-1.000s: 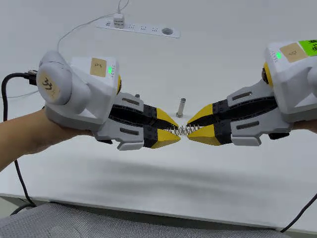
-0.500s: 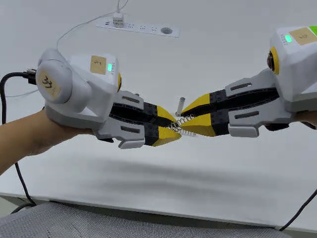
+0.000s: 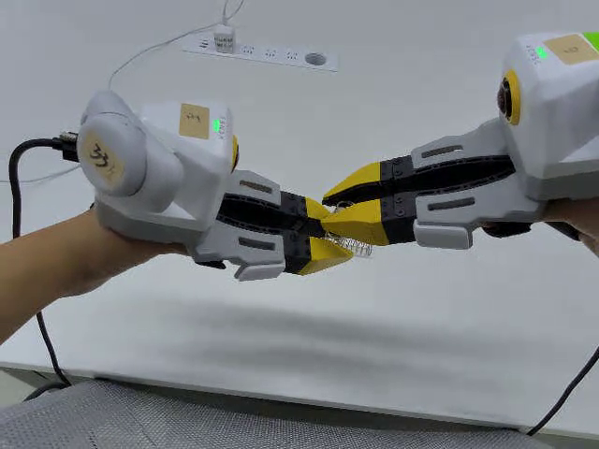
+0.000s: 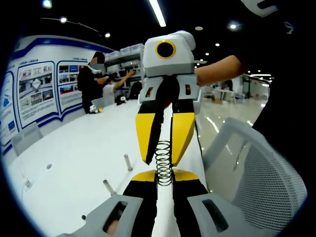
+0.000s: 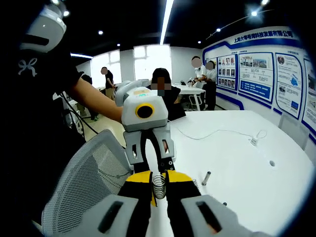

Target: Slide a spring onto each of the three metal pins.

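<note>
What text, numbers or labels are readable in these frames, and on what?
"33", handwritten: round cap of the left gripper.
Its tan sticker: mark too faint to read.
Right gripper, tan sticker and green label: unreadable.
Wall posters: too small to read.

The left gripper (image 3: 329,234) and right gripper (image 3: 328,212) each have yellow tips, black middles and grey-white bodies. The coiled metal spring (image 3: 356,247) is silver; the flat workbench (image 3: 421,318) is plain white.

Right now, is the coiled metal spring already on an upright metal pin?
No, left gripper and right gripper hold the spring, apart from the bare pins.
</note>
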Demonstrator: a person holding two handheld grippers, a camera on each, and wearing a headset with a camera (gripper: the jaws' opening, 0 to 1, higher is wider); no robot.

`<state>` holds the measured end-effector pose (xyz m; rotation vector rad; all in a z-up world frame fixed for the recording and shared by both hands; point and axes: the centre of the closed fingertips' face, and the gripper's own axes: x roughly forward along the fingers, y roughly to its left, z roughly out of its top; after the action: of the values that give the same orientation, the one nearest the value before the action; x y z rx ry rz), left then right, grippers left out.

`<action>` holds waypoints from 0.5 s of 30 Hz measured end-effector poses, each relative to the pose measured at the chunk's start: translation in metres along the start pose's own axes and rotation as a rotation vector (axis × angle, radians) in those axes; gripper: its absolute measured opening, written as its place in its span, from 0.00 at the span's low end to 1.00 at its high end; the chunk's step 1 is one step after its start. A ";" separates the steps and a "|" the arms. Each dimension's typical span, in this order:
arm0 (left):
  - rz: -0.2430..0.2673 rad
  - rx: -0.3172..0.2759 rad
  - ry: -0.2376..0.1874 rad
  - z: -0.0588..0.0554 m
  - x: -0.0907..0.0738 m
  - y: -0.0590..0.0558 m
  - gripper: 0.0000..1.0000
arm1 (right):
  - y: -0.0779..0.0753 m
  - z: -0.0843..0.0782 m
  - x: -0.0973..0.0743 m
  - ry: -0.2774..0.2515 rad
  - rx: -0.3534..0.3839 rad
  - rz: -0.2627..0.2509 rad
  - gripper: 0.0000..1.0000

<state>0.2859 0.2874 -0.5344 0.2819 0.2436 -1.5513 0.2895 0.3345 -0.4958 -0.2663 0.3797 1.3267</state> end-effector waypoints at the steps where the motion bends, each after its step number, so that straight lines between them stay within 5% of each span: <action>1: 0.002 0.000 -0.002 0.000 0.001 0.001 0.10 | -0.001 0.001 0.000 0.002 -0.005 -0.006 0.11; 15: 0.025 -0.006 -0.034 0.006 0.001 0.009 0.10 | -0.010 0.004 -0.004 0.001 0.026 -0.031 0.12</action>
<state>0.2948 0.2844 -0.5288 0.2520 0.2173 -1.5292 0.2990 0.3300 -0.4906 -0.2507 0.3921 1.2904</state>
